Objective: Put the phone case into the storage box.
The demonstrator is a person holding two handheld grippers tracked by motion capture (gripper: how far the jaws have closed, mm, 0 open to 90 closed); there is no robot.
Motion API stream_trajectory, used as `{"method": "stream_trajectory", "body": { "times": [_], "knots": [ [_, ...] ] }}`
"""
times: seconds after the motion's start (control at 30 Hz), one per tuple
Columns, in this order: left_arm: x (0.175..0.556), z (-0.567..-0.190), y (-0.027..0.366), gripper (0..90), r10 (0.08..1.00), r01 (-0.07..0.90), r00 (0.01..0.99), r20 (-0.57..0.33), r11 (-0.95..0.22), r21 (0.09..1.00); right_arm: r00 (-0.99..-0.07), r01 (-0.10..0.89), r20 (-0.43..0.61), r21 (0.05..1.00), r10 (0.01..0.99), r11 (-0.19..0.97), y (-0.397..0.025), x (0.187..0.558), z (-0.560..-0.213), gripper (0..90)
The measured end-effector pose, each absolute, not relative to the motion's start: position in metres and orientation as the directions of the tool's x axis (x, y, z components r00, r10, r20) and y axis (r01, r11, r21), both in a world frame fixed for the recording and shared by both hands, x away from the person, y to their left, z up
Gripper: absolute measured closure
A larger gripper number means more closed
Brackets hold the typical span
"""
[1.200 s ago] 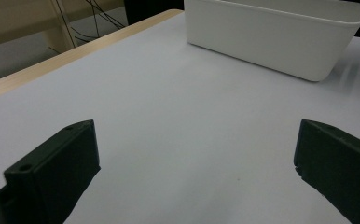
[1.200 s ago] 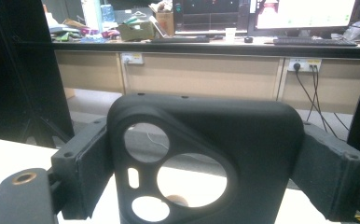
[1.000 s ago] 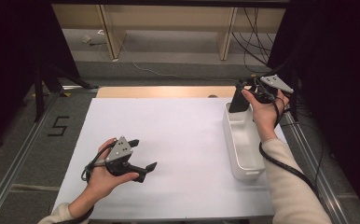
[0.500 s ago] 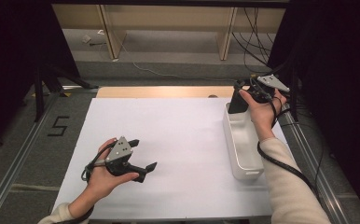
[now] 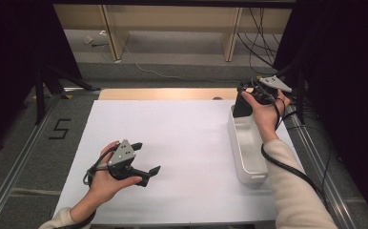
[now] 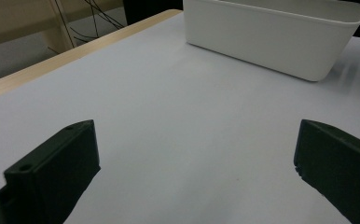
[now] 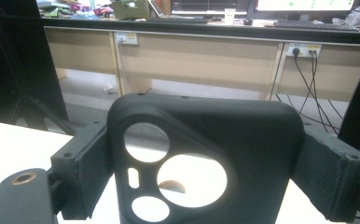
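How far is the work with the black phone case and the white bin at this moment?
Done: the right gripper is shut on the black phone case and holds it above the far end of the white bin. In hand: carrying it there. Left: releasing it, probably into the bin. The left gripper rests open on the table.

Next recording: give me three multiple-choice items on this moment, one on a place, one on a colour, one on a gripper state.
1. Where is the black phone case?
A. between the right hand-held gripper's jaws
B. flat on the table
C. on the floor

2. What colour is the bin?
A. red
B. white
C. blue

3. How are the left hand-held gripper's jaws?
A. shut on a cloth
B. shut empty
C. open, empty

Key: 1 A, the right gripper view shows jaws either side of the case; 2 B, its walls are white; 3 C, bare table lies between them.
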State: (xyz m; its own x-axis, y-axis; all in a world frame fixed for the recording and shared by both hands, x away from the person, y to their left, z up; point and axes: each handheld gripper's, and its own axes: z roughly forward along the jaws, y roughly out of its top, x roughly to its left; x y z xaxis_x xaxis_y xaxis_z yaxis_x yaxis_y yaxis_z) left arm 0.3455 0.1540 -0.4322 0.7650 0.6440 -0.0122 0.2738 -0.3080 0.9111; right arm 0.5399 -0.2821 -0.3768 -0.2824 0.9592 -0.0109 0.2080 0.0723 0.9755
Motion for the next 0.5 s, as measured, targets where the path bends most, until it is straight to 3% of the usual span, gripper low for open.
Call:
{"method": "stream_trajectory", "body": {
  "times": [0.5],
  "knots": [
    [0.3456, -0.4323, 0.1537, 0.0, 0.642, 0.274, 0.767, -0.012, -0.31, 0.911, -0.286, 0.236, -0.022, 0.967, 0.958, 0.093, -0.2787, 0.5434, -0.3818, 14.9]
  ]
}}
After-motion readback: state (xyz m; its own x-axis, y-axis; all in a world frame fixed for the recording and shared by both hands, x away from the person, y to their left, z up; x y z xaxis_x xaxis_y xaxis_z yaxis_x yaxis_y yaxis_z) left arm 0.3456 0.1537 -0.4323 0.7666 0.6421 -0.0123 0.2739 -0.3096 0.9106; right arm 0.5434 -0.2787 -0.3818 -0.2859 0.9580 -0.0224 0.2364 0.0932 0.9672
